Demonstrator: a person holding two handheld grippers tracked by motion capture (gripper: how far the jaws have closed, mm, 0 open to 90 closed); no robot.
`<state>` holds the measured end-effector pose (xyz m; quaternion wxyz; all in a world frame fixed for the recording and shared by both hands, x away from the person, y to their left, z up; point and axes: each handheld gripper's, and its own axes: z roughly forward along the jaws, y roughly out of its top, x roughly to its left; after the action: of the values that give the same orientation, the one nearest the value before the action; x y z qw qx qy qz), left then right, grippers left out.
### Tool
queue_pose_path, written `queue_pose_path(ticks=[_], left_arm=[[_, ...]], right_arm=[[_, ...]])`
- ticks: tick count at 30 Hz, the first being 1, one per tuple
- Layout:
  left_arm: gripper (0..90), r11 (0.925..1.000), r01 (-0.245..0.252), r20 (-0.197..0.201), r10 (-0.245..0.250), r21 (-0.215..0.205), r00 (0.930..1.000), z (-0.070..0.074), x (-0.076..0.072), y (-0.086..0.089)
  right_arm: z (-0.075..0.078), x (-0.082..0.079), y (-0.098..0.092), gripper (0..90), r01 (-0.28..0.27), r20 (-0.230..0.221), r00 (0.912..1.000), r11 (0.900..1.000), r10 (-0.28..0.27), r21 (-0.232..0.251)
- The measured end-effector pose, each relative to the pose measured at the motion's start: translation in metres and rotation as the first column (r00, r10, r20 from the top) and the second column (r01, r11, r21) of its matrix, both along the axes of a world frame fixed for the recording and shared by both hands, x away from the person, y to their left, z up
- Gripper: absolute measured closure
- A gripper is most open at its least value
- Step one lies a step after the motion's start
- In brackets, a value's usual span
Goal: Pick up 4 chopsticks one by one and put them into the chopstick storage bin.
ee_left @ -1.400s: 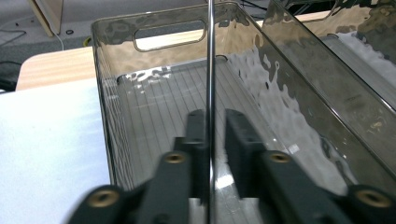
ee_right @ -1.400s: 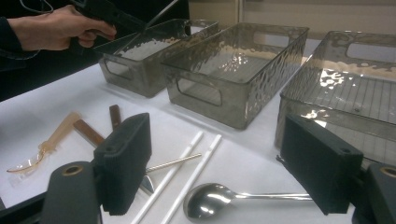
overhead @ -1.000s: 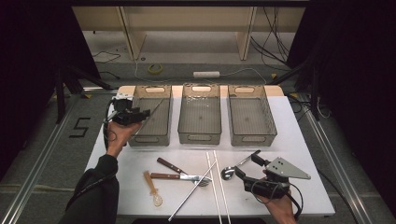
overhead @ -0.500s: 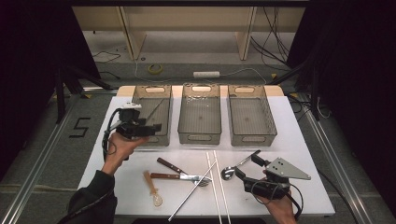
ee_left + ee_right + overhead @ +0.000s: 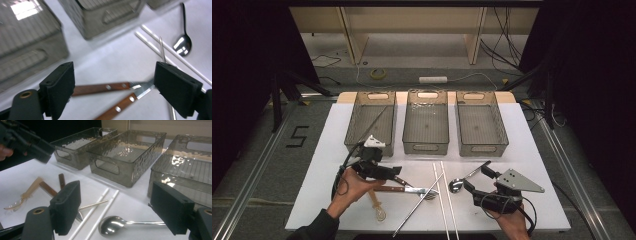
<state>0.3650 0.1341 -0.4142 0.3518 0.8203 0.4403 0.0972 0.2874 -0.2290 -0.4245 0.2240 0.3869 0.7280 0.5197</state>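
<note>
Left gripper point(image 5: 113, 82), black jaws just spreading, hangs released above two wooden-handled utensils point(image 5: 105, 87); right gripper point(image 5: 113, 211) gapes empty.

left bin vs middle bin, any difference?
The left bin has a thin stick leaning inside it; the middle bin looks empty. The left gripper sits just in front of the left bin, while the table before the middle bin is bare. Both are smoky see-through tubs with cut-out handles.
</note>
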Motion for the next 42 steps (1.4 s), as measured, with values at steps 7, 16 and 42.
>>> queue_pose_path(ticks=[7,16,42], left_arm=[[16.8,0.9986,0.048,-0.012,-0.048,0.019,0.9988,-0.008,-0.021,-0.015],[22.5,0.9935,0.099,-0.042,-0.097,0.056,0.9945,-0.021,-0.038,-0.033],[52.9,0.956,0.254,-0.127,-0.237,0.146,0.9633,-0.044,-0.059,-0.07]], right_arm=[[0.0,0.001,0.0,25.5,0.001,-0.006,1.0,1.0,-0.001,-0.006],[-0.001,0.001,0.0,25.5,0.002,-0.009,1.0,1.0,-0.002,-0.004],[-0.002,0.001,0.002,25.5,-0.009,-0.014,0.9999,1.0,0.008,-0.013]])
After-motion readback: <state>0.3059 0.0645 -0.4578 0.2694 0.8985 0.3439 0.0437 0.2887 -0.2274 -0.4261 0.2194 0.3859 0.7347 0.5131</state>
